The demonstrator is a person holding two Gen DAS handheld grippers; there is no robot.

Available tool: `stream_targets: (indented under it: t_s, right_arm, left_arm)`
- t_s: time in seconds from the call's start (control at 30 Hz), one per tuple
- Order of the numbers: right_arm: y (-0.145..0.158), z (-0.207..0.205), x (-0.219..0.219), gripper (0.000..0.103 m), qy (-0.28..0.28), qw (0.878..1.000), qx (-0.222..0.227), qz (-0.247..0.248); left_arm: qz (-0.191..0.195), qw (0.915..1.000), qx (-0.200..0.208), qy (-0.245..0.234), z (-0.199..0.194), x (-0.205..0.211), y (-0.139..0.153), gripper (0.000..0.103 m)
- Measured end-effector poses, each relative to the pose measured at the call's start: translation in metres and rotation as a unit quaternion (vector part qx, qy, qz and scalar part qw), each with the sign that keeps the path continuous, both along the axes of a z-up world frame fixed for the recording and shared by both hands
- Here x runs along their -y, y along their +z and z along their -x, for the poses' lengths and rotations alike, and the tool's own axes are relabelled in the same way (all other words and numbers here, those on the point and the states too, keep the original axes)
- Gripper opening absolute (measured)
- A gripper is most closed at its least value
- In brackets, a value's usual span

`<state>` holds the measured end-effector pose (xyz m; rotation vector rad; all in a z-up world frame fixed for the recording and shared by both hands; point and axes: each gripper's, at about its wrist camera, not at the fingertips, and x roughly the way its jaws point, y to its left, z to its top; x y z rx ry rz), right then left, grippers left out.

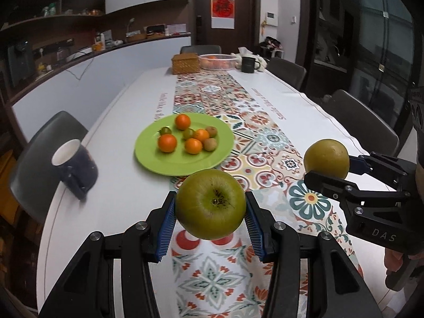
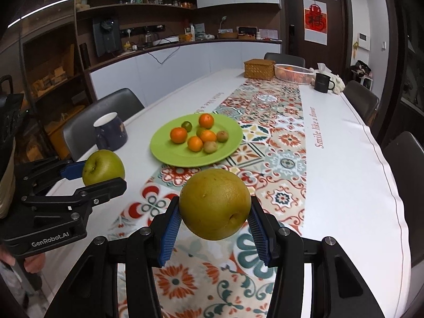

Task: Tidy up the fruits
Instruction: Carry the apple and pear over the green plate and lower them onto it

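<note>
My left gripper [image 1: 210,206] is shut on a green apple [image 1: 211,203], held above the patterned runner, stem end facing the camera. The same apple [image 2: 103,167] shows at the left of the right wrist view, in the left gripper [image 2: 102,169]. My right gripper [image 2: 215,206] is shut on a yellow-green pear-like fruit [image 2: 215,203], also clear of the table; that fruit [image 1: 326,159] and the right gripper [image 1: 327,163] appear at the right of the left wrist view. Ahead lies a green plate [image 1: 159,163] [image 2: 169,156] with several small oranges and kiwis.
A dark blue mug [image 1: 75,171] [image 2: 110,131] stands left of the plate near the table edge. At the far end are a wicker box [image 2: 259,69], a clear basket [image 2: 292,73] and a black mug [image 2: 322,82]. Chairs line both sides.
</note>
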<state>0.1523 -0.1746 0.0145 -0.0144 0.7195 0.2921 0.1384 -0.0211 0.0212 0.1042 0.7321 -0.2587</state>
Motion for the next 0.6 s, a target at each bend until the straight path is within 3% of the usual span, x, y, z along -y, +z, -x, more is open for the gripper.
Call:
stream_targets:
  t_s: [0.3,0.6]
  right_arm:
    - [0.012,-0.014,-0.020,0.050,0.013,1.000,0.014,-0.007]
    - [0.018,-0.050,-0.035,0.050,0.023,1.000,0.014,-0.008]
  left_arm:
    - [0.001,0.9996,0.014,0.023,-0.009,-0.019,0.014,0.049]
    - [-0.002,0.9996,0.010,0.028,-0.043,-0.034,0.018,0.049]
